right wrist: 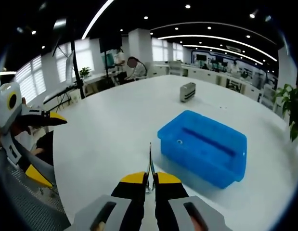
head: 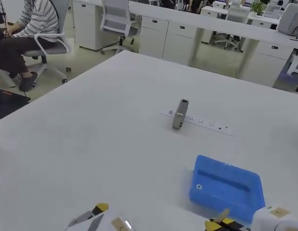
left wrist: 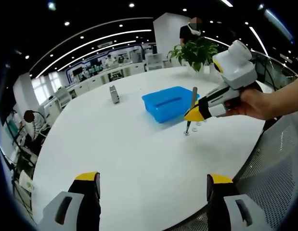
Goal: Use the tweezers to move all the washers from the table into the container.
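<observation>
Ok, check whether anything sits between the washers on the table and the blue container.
Nothing visible does. In the left gripper view the washers lie on bare table close beside the blue container, with the tweezers in the right tool pointing down at one.

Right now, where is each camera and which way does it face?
Head view: on the headset, down over the table at the blue container; jaw tips at bottom.
Left gripper view: on the left gripper, facing the container; own jaws open, right gripper and hand at right.
Right gripper view: on the right gripper, along the tweezers to the container; jaws shut.
Shared: the container.
</observation>
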